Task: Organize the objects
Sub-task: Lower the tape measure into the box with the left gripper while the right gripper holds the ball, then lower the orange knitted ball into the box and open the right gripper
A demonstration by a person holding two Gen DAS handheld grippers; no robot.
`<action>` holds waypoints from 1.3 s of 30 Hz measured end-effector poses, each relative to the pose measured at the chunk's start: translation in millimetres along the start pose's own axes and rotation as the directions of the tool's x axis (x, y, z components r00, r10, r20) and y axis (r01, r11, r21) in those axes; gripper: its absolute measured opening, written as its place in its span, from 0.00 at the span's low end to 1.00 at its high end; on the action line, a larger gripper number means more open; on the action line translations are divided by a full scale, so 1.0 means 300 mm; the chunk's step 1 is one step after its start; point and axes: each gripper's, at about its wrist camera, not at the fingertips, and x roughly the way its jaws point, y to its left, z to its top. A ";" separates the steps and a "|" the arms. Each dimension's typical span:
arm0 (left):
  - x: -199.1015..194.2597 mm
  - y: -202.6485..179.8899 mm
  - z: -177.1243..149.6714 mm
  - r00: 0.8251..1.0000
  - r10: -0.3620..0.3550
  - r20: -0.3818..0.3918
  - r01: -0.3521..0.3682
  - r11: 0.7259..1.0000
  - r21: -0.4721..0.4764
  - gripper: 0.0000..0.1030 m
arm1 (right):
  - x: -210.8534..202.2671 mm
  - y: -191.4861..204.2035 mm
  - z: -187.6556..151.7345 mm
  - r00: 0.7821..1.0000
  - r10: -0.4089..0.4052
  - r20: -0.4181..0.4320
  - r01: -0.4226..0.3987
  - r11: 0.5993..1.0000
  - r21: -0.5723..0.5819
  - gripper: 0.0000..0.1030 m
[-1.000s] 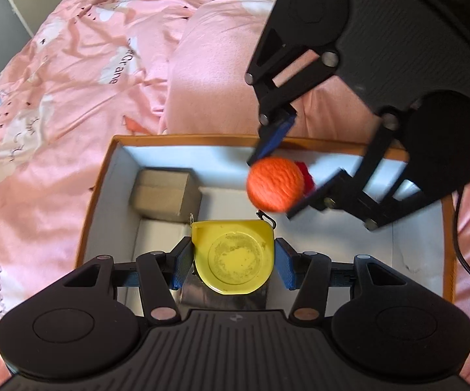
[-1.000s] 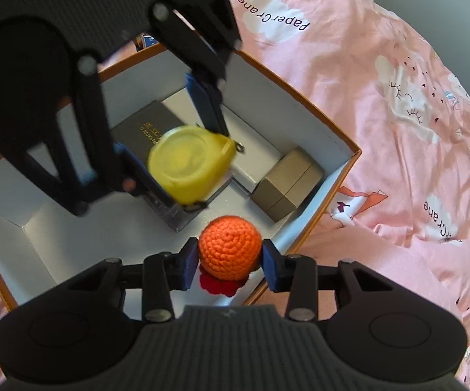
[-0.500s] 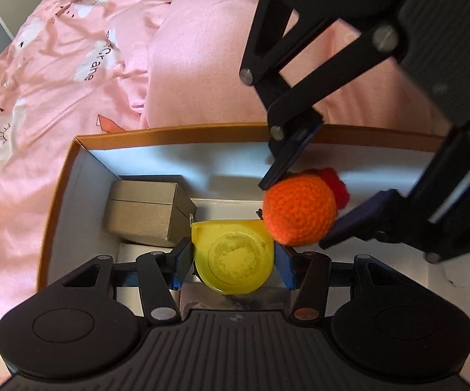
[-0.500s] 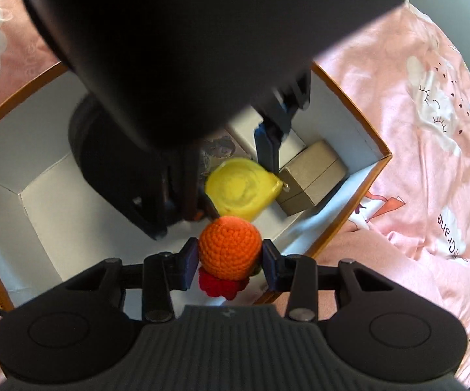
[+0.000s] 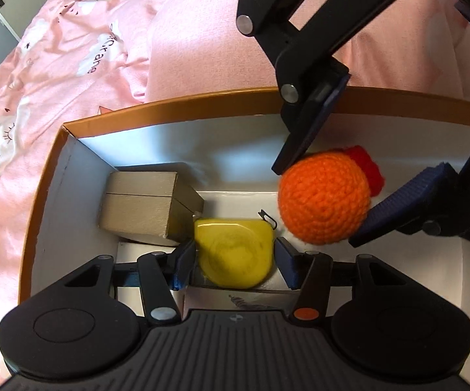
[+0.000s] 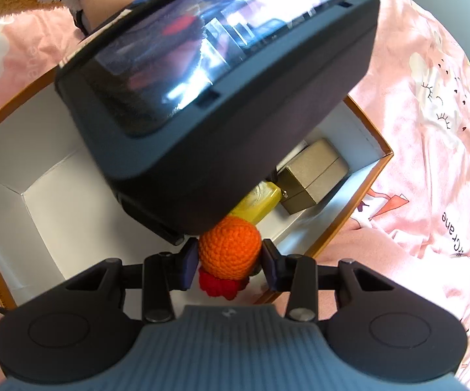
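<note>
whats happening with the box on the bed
A person is packing small things into an open box on pink bedding. The left gripper has just been opening around a yellow tape measure beside a tan box. The right gripper holds an orange crochet ball above the box floor.

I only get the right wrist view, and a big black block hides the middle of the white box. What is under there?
Observer: That block is the left gripper. A flat yellow plastic tape measure lies between its fingers.
Operator: Is it squeezing it?
Observer: It seems not. Its jaws have just been opening, and the measure looks loose between them.
Operator: What is the measure lying on?
Observer: A flat printed booklet or case on the floor of the orange-rimmed cardboard box. I cannot tell which.
</note>
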 end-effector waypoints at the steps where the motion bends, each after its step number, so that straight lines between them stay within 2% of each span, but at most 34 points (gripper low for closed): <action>1: -0.002 0.000 -0.002 1.000 0.008 0.001 -0.008 1.000 -0.002 0.63 | 0.001 0.002 0.002 1.000 -0.001 -0.002 0.001 1.000 0.001 0.42; 7: -0.032 0.013 -0.016 1.000 0.006 0.031 -0.005 0.999 -0.047 0.61 | 0.003 0.023 0.015 1.000 -0.012 -0.005 0.012 1.000 -0.010 0.42; 12: -0.112 0.043 -0.058 0.998 0.000 0.061 0.007 0.993 -0.121 0.61 | 0.008 0.046 0.030 1.000 -0.026 0.003 0.026 0.999 -0.041 0.42; 16: -0.184 0.030 -0.104 0.999 0.041 0.031 -0.036 0.989 -0.144 0.61 | 0.033 0.073 0.055 1.000 -0.019 -0.010 0.018 0.996 -0.091 0.42; 19: -0.232 0.024 -0.135 0.997 0.083 0.001 -0.081 0.975 -0.209 0.61 | 0.071 0.097 0.080 0.999 -0.023 -0.044 0.016 0.988 -0.155 0.42; 23: -0.300 0.021 -0.172 0.991 0.131 -0.027 -0.132 0.931 -0.341 0.61 | 0.124 0.086 0.102 0.994 -0.010 -0.107 -0.009 0.984 -0.177 0.42; 27: -0.365 0.010 -0.221 0.991 0.135 0.004 -0.117 0.872 -0.476 0.61 | 0.179 0.086 0.140 0.985 -0.019 -0.169 -0.010 0.986 -0.168 0.42; 29: -0.382 -0.030 -0.224 0.984 0.178 -0.003 -0.153 0.832 -0.534 0.61 | 0.196 0.084 0.155 0.984 -0.016 -0.175 -0.011 0.989 -0.147 0.42; 33: -0.402 0.000 -0.257 0.974 0.227 -0.023 -0.192 0.763 -0.618 0.61 | 0.213 0.092 0.170 0.987 -0.008 -0.162 -0.013 0.992 -0.124 0.42; 36: -0.497 -0.036 -0.305 0.966 0.258 0.013 -0.190 0.741 -0.644 0.60 | 0.217 0.095 0.176 0.988 -0.008 -0.151 -0.006 0.996 -0.088 0.43; 37: -0.507 -0.045 -0.309 0.963 0.269 0.022 -0.190 0.733 -0.654 0.60 | 0.216 0.097 0.176 0.989 -0.014 -0.147 0.002 0.997 -0.082 0.46; 38: -0.522 -0.055 -0.313 0.960 0.276 0.034 -0.186 0.727 -0.661 0.60 | 0.214 0.099 0.176 0.990 -0.024 -0.142 0.013 0.997 -0.077 0.56; 39: -0.534 -0.063 -0.319 0.958 0.283 0.044 -0.183 0.723 -0.666 0.60 | 0.210 0.100 0.176 0.990 -0.029 -0.136 0.019 0.997 -0.070 0.61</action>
